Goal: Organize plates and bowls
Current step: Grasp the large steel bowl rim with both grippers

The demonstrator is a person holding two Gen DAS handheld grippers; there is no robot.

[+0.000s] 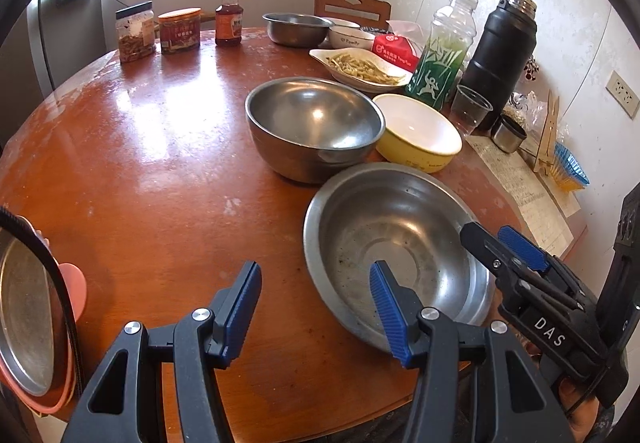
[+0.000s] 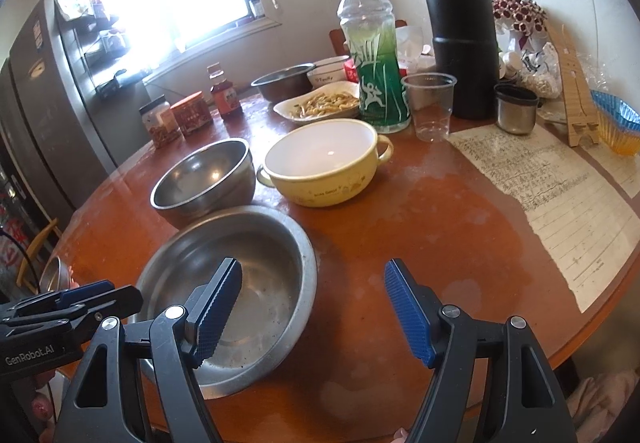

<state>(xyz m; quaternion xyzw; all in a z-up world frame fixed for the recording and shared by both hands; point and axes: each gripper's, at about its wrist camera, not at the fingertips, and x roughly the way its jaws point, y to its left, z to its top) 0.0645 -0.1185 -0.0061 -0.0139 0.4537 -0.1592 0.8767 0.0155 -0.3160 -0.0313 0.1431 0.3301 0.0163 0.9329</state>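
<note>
A wide shallow steel basin (image 1: 396, 239) (image 2: 240, 283) sits near the front edge of the round wooden table (image 1: 160, 163). Behind it stand a deep steel bowl (image 1: 314, 125) (image 2: 204, 179) and a yellow two-handled bowl (image 1: 418, 133) (image 2: 324, 163). My left gripper (image 1: 316, 299) is open, its right finger over the basin's near rim. My right gripper (image 2: 314, 307) is open, its left finger above the basin; it shows at the basin's right rim in the left wrist view (image 1: 504, 247). A steel plate on a pink dish (image 1: 28, 319) is at far left.
At the back are a white dish of food (image 1: 360, 69), another steel bowl (image 1: 296, 28), a white bowl (image 1: 350, 37), jars, a sauce bottle (image 1: 229, 17), a green bottle (image 2: 374, 55), a black flask (image 2: 460, 27), a plastic cup (image 2: 430, 105) and papers (image 2: 560, 195).
</note>
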